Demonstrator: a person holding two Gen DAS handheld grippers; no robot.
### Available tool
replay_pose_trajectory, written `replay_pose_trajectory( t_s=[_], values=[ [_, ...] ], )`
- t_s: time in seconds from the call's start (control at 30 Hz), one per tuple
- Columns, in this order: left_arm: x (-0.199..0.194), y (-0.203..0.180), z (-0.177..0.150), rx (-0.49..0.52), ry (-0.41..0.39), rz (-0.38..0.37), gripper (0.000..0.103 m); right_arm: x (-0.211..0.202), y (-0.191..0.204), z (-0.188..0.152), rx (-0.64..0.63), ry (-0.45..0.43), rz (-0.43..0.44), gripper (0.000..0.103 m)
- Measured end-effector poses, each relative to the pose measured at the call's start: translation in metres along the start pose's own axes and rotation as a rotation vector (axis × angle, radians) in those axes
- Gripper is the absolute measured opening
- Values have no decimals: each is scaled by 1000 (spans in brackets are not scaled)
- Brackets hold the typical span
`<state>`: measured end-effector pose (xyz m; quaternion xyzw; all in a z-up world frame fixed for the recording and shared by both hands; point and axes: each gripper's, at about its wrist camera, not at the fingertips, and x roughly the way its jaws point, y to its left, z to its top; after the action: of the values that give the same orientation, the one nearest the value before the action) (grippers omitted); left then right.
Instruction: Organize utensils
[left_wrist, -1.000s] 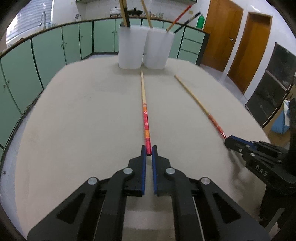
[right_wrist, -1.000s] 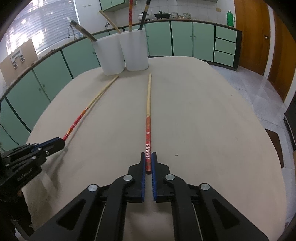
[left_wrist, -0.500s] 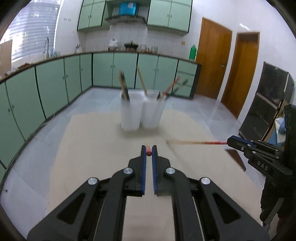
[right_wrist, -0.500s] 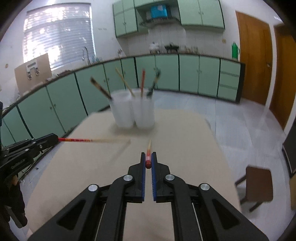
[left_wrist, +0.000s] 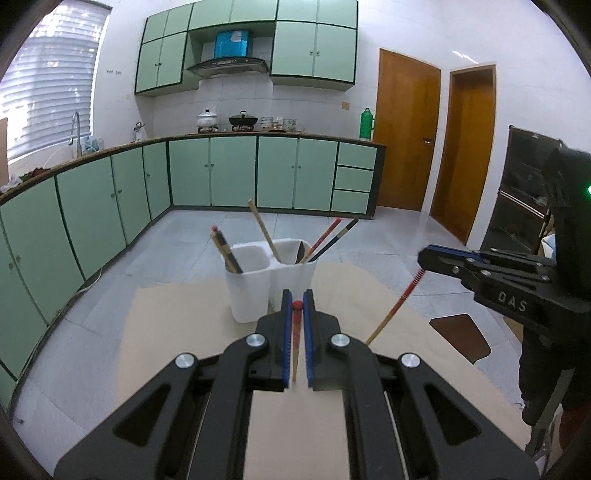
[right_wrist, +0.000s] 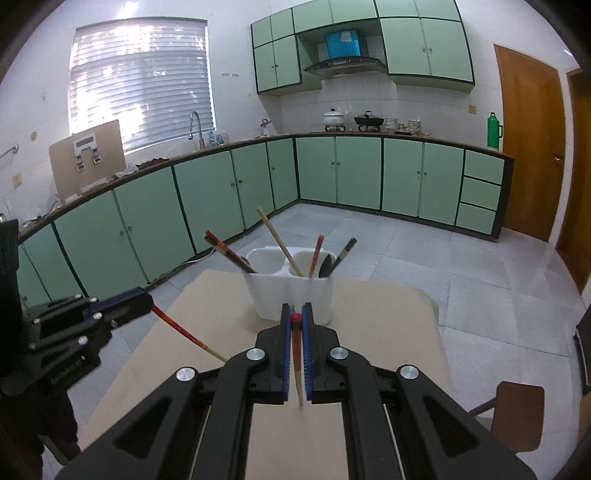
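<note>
The left gripper (left_wrist: 297, 303) clamps a chopstick (left_wrist: 295, 334) by its red end, the pale tip hanging down between the jaws above the table (left_wrist: 177, 325). The right gripper (right_wrist: 295, 316) pinches a second chopstick (right_wrist: 296, 350) likewise. Only the right view shows the window (right_wrist: 142, 83). The white two-cup holder (left_wrist: 255, 284) ahead contains more sticks.

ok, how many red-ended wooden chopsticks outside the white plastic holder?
2. One chopstick is clamped in the left gripper, the other chopstick in the right gripper. Grippers hide part of the beige table.
</note>
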<state>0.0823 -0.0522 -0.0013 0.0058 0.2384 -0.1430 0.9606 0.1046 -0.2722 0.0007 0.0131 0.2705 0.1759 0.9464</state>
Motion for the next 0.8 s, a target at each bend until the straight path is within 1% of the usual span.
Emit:
replay_pose_trajectory(
  t_s=[0.2, 0.33, 0.43, 0.5, 0.57, 0.67, 0.73, 0.8],
  values=[
    [6, 4, 11, -3, -8, -16, 5, 1, -10, 26, 17, -24, 27, 6],
    [-3, 8, 30, 5, -53, -16, 5, -7, -14, 55, 18, -77, 56, 6],
    [-9, 7, 56, 28, -110, -7, 5, -13, -15, 81, 17, -134, 79, 6],
    [-12, 8, 77, 41, -158, 5, 5, -12, -16, 101, 15, -175, 75, 6],
    [-11, 9, 98, 38, -199, 9, 5, -6, -16, 119, 18, -196, 65, 6],
    [-1, 10, 128, 43, -264, 39, 5, 7, -17, 138, 14, -220, 28, 6],
    [10, 11, 142, 40, -291, 54, 5, 23, -20, 147, 24, -219, 19, 6],
    [23, 12, 150, 40, -301, 76, 5, 38, -21, 150, 18, -211, -6, 6]
  ],
)
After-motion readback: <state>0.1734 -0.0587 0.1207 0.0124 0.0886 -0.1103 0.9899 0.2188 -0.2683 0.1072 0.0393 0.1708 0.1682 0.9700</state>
